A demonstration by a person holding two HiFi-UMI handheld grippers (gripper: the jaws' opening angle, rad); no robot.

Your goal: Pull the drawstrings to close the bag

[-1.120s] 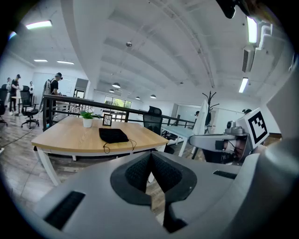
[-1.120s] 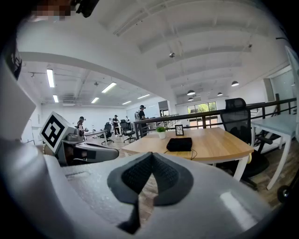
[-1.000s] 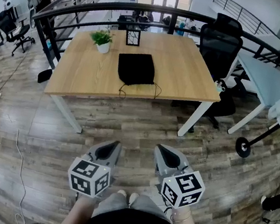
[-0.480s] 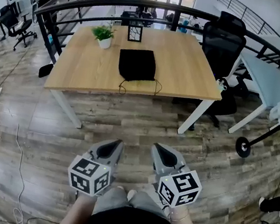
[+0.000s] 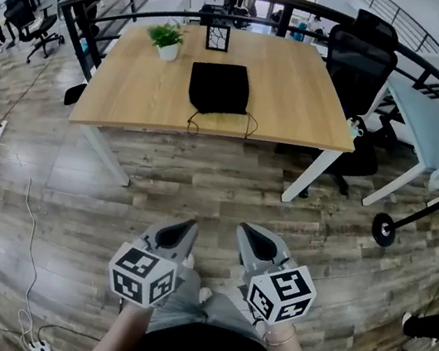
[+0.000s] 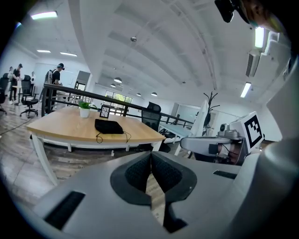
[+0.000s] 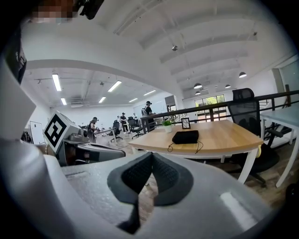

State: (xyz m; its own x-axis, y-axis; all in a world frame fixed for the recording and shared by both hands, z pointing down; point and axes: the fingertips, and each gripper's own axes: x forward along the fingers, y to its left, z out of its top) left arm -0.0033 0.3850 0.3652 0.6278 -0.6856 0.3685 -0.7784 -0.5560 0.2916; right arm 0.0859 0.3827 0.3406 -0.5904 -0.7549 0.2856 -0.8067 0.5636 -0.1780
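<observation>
Both tools are pressed together and empty: the left tool (image 5: 181,234) and right tool (image 5: 248,238) hang low by the person's legs, well apart from the black bag (image 5: 219,88), which lies flat on the surface (image 5: 308,102) at 12 o'clock. Its drawstrings (image 5: 250,125) trail off the bag's 6 o'clock edge. The thin cords could slip from a poor pinch, and a one-sided pull might drag the whole bag toward the edge rather than cinch it
</observation>
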